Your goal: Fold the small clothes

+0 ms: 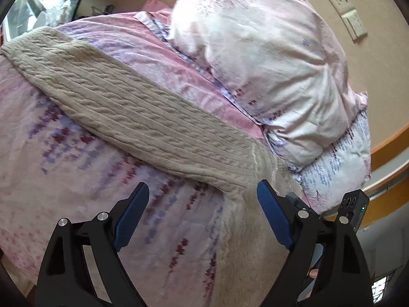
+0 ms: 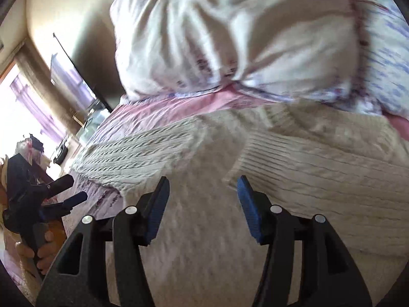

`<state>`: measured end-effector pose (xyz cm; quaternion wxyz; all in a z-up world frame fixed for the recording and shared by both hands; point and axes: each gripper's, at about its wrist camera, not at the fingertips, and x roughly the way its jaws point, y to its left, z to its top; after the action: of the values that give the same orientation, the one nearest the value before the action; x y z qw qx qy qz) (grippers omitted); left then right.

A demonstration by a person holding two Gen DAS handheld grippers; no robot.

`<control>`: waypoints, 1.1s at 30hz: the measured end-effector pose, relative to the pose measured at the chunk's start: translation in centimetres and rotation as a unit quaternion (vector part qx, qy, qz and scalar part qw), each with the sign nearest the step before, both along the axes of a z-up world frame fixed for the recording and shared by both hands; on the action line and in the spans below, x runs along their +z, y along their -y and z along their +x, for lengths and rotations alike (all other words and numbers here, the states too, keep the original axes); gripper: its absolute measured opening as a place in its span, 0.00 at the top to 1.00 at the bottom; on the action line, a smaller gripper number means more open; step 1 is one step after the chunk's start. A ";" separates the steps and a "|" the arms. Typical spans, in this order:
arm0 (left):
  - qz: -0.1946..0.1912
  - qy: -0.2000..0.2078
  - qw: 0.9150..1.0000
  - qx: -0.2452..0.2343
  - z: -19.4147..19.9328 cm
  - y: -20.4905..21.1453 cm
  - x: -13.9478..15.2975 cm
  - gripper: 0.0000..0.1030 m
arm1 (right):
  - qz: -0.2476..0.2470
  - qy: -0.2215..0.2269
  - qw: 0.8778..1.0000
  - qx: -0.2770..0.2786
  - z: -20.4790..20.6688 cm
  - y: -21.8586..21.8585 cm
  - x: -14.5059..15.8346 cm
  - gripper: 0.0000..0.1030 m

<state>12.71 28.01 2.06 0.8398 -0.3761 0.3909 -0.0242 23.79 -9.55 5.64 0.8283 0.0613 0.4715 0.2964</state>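
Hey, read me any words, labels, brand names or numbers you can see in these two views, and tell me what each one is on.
None can be read.
Wall plates: no legible marking.
Floral bedding and pillow: patterned, no text.
Beige knit sweater: no label in sight.
Left gripper and right gripper: no visible lettering.
Right wrist view is blurred.

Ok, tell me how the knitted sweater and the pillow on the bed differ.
The sweater is beige cable knit; the pillow is smooth pale pink cotton with small floral prints. The sweater lies flat and spread across the bed; the pillow is puffed up and stands high behind it. The sweater reaches forward to the left gripper; the pillow sits farther back, by the wall. Both rest on the pink floral bedding, and neither is gripped.
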 end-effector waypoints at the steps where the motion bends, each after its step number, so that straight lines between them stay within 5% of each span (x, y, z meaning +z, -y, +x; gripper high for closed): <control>1: 0.000 -0.006 1.000 0.009 0.0 -0.7 -0.2 0.15 | -0.021 0.005 1.000 0.008 0.2 -1.7 -0.3 0.47; 5: -0.019 -0.033 0.998 0.055 -0.1 -4.1 -1.3 0.15 | -0.079 0.007 0.997 0.019 0.4 -5.0 -1.8 0.47; 12: -0.075 -0.036 0.988 0.134 -0.3 -9.7 -2.3 0.21 | -0.074 0.003 0.997 0.023 0.4 -5.5 -2.8 0.39; 20: -0.102 -0.038 0.976 0.191 0.1 -13.8 -2.7 0.44 | -0.058 -0.004 0.998 0.019 0.3 -4.9 -2.6 0.37; 26: -0.120 -0.041 0.969 0.211 0.2 -15.6 -3.7 0.77 | -0.039 -0.020 0.999 0.016 0.4 -4.1 -2.3 0.37; 33: -0.108 0.009 0.976 0.187 1.3 -14.4 -0.8 0.92 | -0.014 -0.025 1.000 0.006 0.1 -1.3 -1.1 0.37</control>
<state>14.03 42.46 1.23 0.7874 -0.5305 0.3011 0.0884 23.87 -8.21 4.52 0.8149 0.0545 0.4967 0.2937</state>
